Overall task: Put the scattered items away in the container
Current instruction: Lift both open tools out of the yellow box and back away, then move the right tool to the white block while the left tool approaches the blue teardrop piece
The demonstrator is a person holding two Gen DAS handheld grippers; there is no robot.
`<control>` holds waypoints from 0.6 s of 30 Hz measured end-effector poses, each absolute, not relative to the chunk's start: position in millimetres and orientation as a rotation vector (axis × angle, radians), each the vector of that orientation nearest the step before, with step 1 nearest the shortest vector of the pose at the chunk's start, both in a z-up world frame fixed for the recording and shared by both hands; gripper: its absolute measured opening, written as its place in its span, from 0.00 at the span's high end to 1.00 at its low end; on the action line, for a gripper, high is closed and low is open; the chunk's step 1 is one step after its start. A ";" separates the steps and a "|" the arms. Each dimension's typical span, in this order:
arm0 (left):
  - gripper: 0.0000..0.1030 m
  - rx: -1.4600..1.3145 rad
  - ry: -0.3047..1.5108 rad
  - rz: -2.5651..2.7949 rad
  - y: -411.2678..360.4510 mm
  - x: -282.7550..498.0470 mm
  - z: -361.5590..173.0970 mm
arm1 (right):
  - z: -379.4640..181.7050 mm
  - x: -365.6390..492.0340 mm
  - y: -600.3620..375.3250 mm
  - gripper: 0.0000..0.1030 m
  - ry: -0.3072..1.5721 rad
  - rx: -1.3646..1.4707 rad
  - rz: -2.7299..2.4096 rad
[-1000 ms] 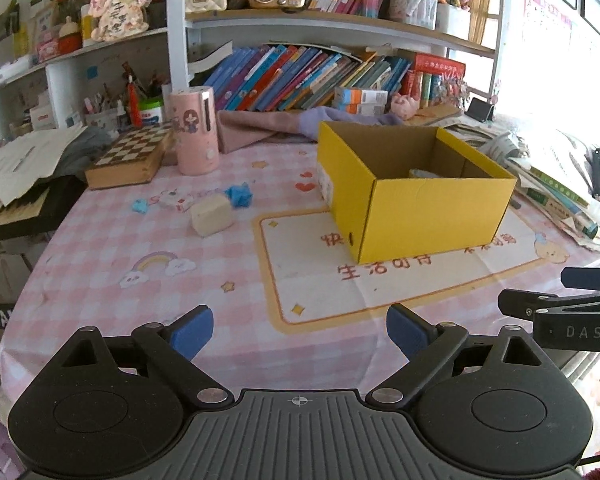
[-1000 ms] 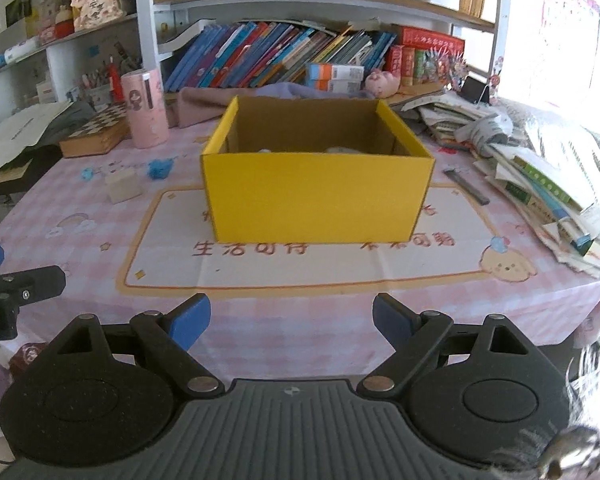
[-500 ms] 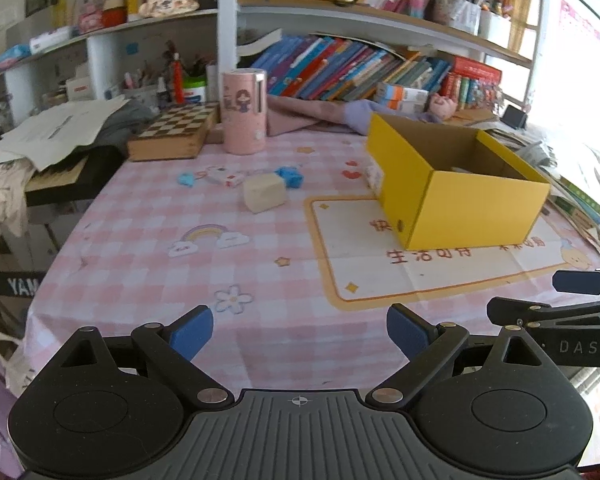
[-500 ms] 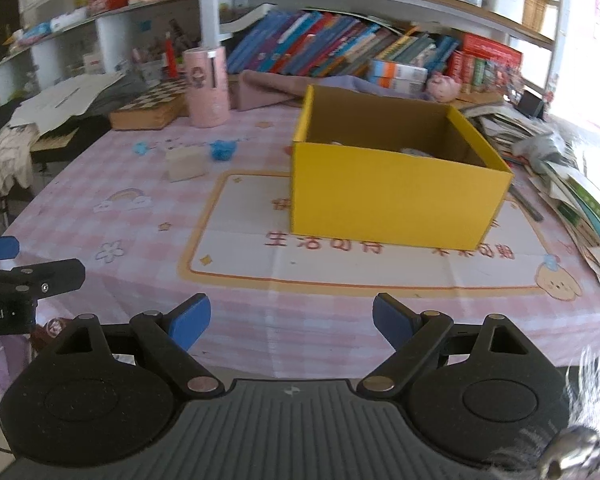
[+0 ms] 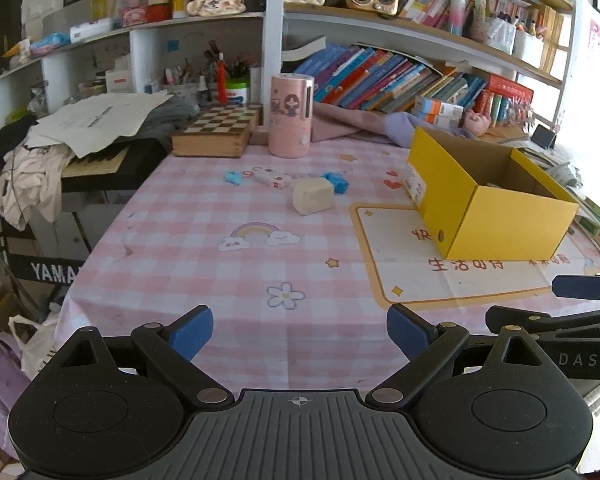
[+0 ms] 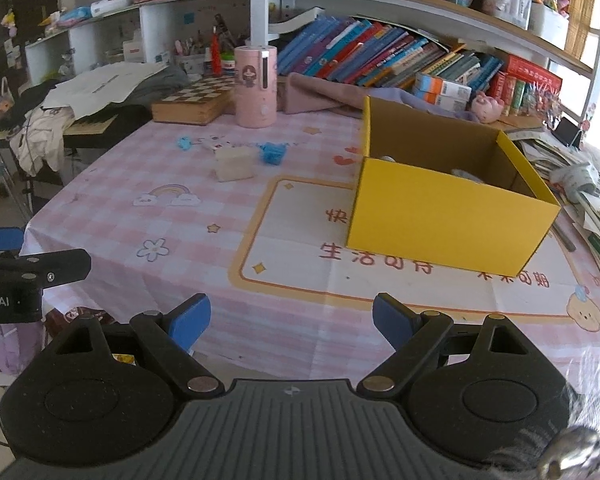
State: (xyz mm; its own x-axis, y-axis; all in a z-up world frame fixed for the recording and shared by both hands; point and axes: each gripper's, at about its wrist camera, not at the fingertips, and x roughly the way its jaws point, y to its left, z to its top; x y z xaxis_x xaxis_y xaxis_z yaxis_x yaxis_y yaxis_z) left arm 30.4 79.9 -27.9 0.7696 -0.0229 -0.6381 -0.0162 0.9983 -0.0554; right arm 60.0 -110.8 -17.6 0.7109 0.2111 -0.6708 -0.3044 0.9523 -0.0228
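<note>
An open yellow cardboard box (image 5: 496, 220) (image 6: 444, 224) stands on the pink checked tablecloth at the right, with pale items partly visible inside. Scattered at the far middle lie a cream block (image 5: 313, 196) (image 6: 235, 163), a blue toy (image 5: 337, 182) (image 6: 272, 153), a small light-blue piece (image 5: 233, 177) (image 6: 184, 143) and a white-red packet (image 5: 274, 178) (image 6: 216, 144). My left gripper (image 5: 299, 332) is open and empty over the table's near edge. My right gripper (image 6: 291, 318) is open and empty, also at the near edge, to the left gripper's right.
A pink cylindrical holder (image 5: 290, 116) and a wooden chessboard box (image 5: 216, 132) stand at the table's back. Bookshelves rise behind. Stacked papers (image 6: 596, 216) lie right of the box. A keyboard with clothes (image 5: 32, 160) stands left of the table.
Both grippers have swung left and pulled back, so the box has shifted right in both views and the scattered items sit nearer the centre. Both jaws stayed open.
</note>
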 end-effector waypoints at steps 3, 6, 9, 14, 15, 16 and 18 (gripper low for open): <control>0.07 -0.058 0.689 -0.001 83.8 28.9 -27.5 | -16.6 59.7 -106.6 0.14 0.723 -0.135 0.293; 0.07 -0.063 0.690 0.006 88.8 27.9 -27.9 | -15.8 60.0 -102.4 0.14 0.722 -0.138 0.303; 0.07 -0.076 0.691 0.019 94.1 27.0 -28.3 | -15.3 60.0 -95.5 0.14 0.726 -0.151 0.320; 0.07 -0.089 0.702 0.028 99.8 26.9 -31.2 | -16.1 62.2 -85.8 0.14 0.732 -0.169 0.344; 0.07 -0.089 0.701 0.029 100.5 27.2 -31.4 | -16.4 63.3 -84.4 0.14 0.733 -0.171 0.347; 0.07 -0.090 0.700 0.031 101.3 27.6 -31.6 | -17.0 65.0 -82.9 0.14 0.734 -0.173 0.351; 0.07 -0.092 0.702 0.038 103.3 29.0 -32.6 | -18.2 67.8 -79.9 0.14 0.736 -0.178 0.359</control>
State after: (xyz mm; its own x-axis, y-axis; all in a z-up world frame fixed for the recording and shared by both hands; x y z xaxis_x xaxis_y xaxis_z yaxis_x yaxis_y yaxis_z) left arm 29.0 103.3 -32.6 0.7632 0.0040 -0.6461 -0.0658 0.9953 -0.0715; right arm 67.8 -79.9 -18.2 0.6838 0.2568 -0.6830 -0.3801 0.9244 -0.0329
